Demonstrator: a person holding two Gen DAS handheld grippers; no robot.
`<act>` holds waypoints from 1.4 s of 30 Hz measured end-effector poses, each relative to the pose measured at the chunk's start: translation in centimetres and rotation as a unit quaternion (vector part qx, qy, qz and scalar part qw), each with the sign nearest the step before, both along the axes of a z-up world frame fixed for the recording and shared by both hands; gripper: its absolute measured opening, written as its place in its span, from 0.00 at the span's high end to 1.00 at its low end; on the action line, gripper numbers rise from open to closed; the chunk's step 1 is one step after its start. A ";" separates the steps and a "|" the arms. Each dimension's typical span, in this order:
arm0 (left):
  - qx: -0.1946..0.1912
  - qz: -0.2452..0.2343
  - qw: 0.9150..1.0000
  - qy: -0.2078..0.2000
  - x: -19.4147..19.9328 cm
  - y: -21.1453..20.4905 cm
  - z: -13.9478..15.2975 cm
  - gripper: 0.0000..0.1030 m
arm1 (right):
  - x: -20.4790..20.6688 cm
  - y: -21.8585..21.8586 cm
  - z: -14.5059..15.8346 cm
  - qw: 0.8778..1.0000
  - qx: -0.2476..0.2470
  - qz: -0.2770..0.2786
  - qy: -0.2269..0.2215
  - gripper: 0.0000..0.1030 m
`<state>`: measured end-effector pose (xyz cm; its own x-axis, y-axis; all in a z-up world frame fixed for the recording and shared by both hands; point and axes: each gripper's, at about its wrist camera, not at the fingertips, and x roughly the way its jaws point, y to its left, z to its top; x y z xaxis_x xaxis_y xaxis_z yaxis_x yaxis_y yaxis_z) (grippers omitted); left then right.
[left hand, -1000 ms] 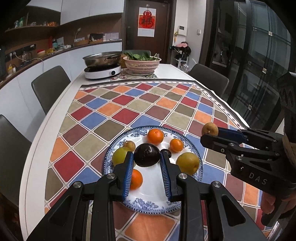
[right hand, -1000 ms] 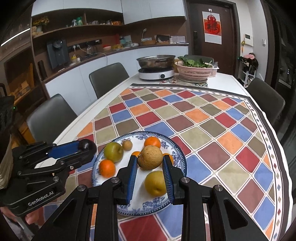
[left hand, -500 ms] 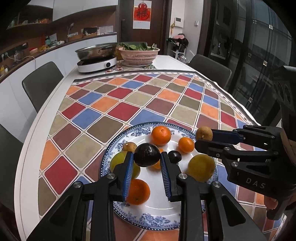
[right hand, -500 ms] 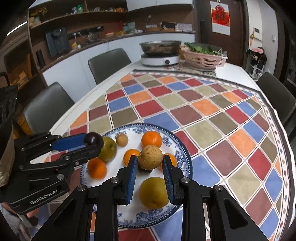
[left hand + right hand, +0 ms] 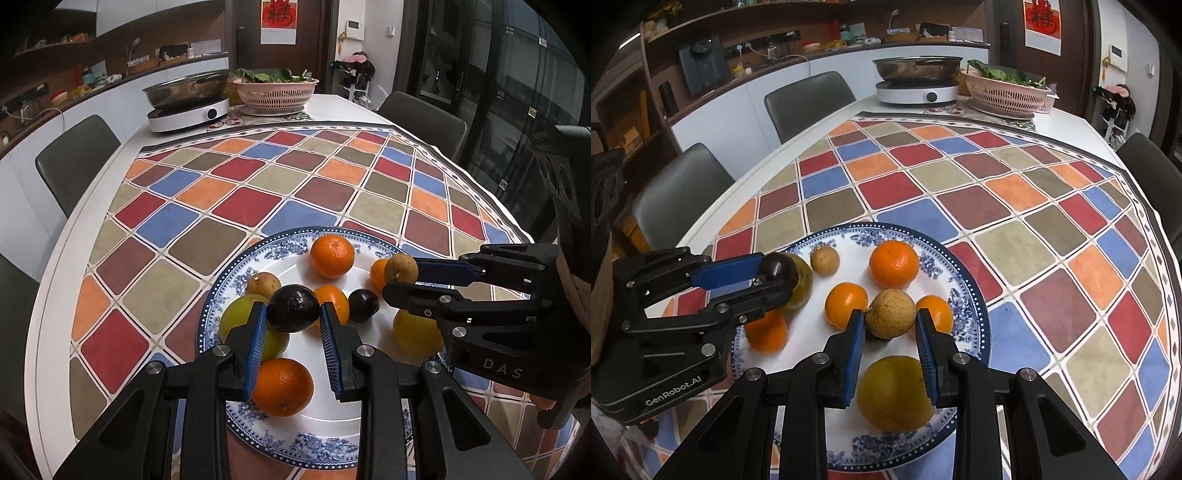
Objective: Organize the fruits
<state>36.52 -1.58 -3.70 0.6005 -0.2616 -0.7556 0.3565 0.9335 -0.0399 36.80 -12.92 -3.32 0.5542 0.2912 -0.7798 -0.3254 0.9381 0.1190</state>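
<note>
Presently both grippers are loaded and held above the plate. The left gripper is clamped on a dark fruit, pinched between its blue pads; the same fruit shows at the tip of that gripper in the right wrist view. The right gripper is clamped on a brown fruit, rough-skinned and round, seen from the left wrist view at. Both fruits appear to be off the plate surface, though how high cannot be judged.

Contents on the plate: a large orange at the far side, a second orange nearest the left gripper, a further orange mid-plate, and a fourth partly behind the right gripper's load. Also a green fruit, a yellow fruit, a small tan fruit and a small dark fruit. The small dark fruit is hidden in the right wrist view.

No loose fruit is visible on the tablecloth. A cooker with pan and a basket of greens stand well apart at the far end of the table.

Assessment: the task looks close to finished. Remaining work is most likely to set down the two held fruits in free spots. The open white area at the plate's near centre seems the likeliest room; the grouping rule intended cannot be determined.
</note>
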 end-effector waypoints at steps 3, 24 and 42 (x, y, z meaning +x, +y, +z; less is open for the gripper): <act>0.003 0.001 1.000 0.001 0.1 0.0 -0.1 0.70 | 0.1 0.0 -0.2 1.000 0.003 -0.001 0.002 0.72; -0.002 0.055 0.997 -0.058 -5.2 1.4 4.3 0.53 | -4.0 -0.8 3.4 0.998 0.018 -0.024 -0.050 0.60; -0.027 0.087 0.991 -0.100 -14.3 1.7 7.8 0.31 | -13.4 -2.4 7.5 0.993 0.037 -0.058 -0.098 0.52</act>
<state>22.20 0.09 4.13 0.7768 -0.1774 -0.6043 0.1953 0.9801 -0.0366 23.40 -15.32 4.22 0.7263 0.2693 -0.6324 -0.2390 0.9616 0.1349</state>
